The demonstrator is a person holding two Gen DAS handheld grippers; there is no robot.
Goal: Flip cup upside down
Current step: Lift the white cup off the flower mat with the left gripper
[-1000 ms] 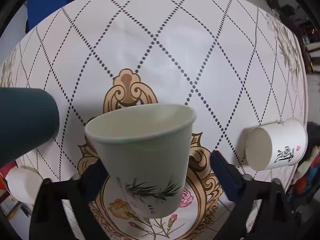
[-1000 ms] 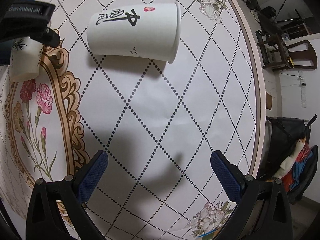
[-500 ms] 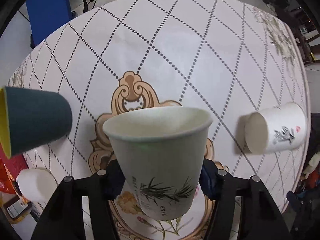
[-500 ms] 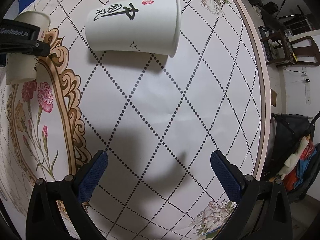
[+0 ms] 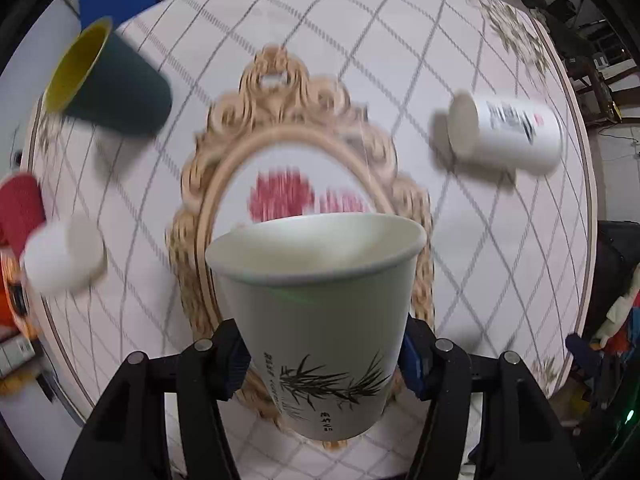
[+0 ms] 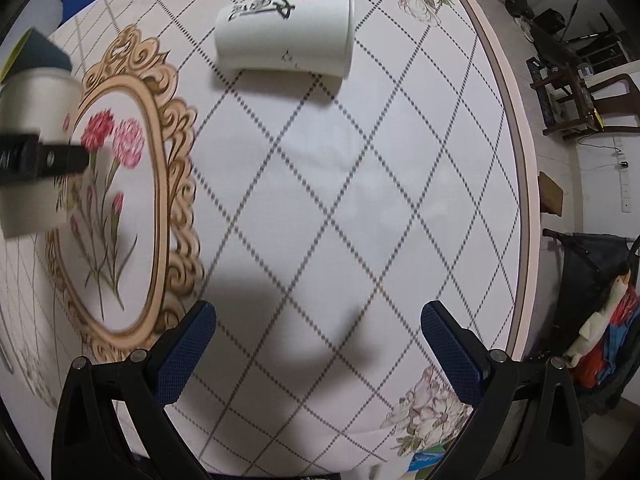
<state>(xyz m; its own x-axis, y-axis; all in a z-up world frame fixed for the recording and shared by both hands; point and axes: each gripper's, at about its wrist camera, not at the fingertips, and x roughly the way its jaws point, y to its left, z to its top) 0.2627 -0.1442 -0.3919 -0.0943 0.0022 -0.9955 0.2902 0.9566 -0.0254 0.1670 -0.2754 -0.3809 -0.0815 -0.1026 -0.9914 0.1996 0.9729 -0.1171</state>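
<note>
Paper cup (image 5: 320,320), white with a bamboo sprig print, mouth up: held off the worktop (image 5: 500,272) in the left tool (image 5: 322,360), whose two pads press its lower wall from either side. Background is smeared with motion blur while the cup is sharp, so I judge it is in transit with the tool; it is above the gilt oval print, not touching the cloth.

Left to right in the left wrist view: a red item (image 5: 20,208) at the edge, a small white cup (image 5: 60,256) on its side, a dark green cup with yellow lining (image 5: 112,84) on its side, the held cup at centre, then a white cup with black calligraphy (image 5: 508,136) on its side, well apart.

Handling, as a judgement: empty, so very light. Thin paper wall, soft, will oval or crease under a hard squeeze. The rolled rim is the stiffest part, the base ring next. The present hold low on the wall, near the base, looks sensible; light pressure only. The coated surface may slip during the roll of the wrist.

Right tool (image 6: 318,354): pads spread wide, holding nothing, hovering over bare cloth. From its view the held cup (image 6: 36,152) sits at far left.

Step in hand, I judge: inversion not yet done.
</note>
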